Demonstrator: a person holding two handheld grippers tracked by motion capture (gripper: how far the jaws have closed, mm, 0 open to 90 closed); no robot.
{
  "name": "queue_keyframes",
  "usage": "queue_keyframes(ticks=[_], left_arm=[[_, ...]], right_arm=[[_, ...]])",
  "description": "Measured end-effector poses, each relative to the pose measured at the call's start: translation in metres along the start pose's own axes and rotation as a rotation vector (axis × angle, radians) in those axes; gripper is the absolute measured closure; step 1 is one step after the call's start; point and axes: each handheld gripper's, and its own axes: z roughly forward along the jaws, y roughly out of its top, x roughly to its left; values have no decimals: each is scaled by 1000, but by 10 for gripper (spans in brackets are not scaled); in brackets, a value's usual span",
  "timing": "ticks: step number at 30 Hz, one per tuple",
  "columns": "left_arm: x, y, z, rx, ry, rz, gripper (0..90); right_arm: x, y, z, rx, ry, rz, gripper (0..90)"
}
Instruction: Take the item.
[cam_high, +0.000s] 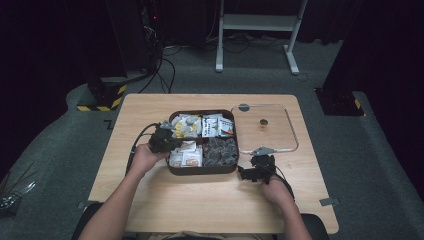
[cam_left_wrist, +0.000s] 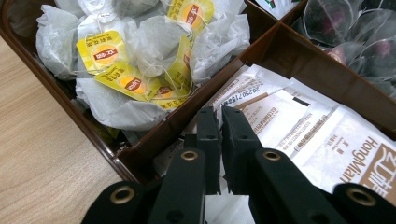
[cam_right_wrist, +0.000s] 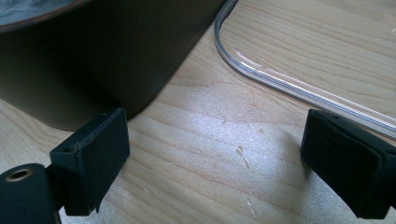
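A brown four-part tray (cam_high: 202, 171) sits mid-table. My left gripper (cam_high: 168, 144) hangs over its near-left compartment of white sachets (cam_left_wrist: 299, 126). In the left gripper view the jaws of my left gripper (cam_left_wrist: 220, 122) stand pressed together with only a thin slit, apparently pinching the edge of a white sachet. Behind a divider (cam_left_wrist: 280, 51) lie paper tea bags with yellow tags (cam_left_wrist: 140, 51). My right gripper (cam_high: 250, 172) rests low on the table by the tray's near-right corner. Its jaws are wide open, with bare wood between them (cam_right_wrist: 219, 154).
A clear lid (cam_high: 265, 127) with a small knob (cam_high: 263, 122) lies flat to the right of the tray. Its rim (cam_right_wrist: 289, 84) runs close to my right gripper. Dark pyramid tea bags (cam_left_wrist: 355, 32) fill the near-right compartment. The tray wall (cam_right_wrist: 93, 46) rises left of the right gripper.
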Motion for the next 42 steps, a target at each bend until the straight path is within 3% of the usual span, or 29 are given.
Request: queue_keyframes(ticks=[13,30,35,42], left_arm=[[5,1,-21,-59,-17,-33,861],[15,-4,-46,-97,-51,-91,861],[16,-7,-57,-104,-40,-86,861],[26,-13,-71,-119,-24,-119,861]], right_arm=[[0,0,0,1,0,0,80],[0,0,0,1,1,0,79],[0,0,0,1,1,-2,79],[0,0,0,1,1,-2,78]])
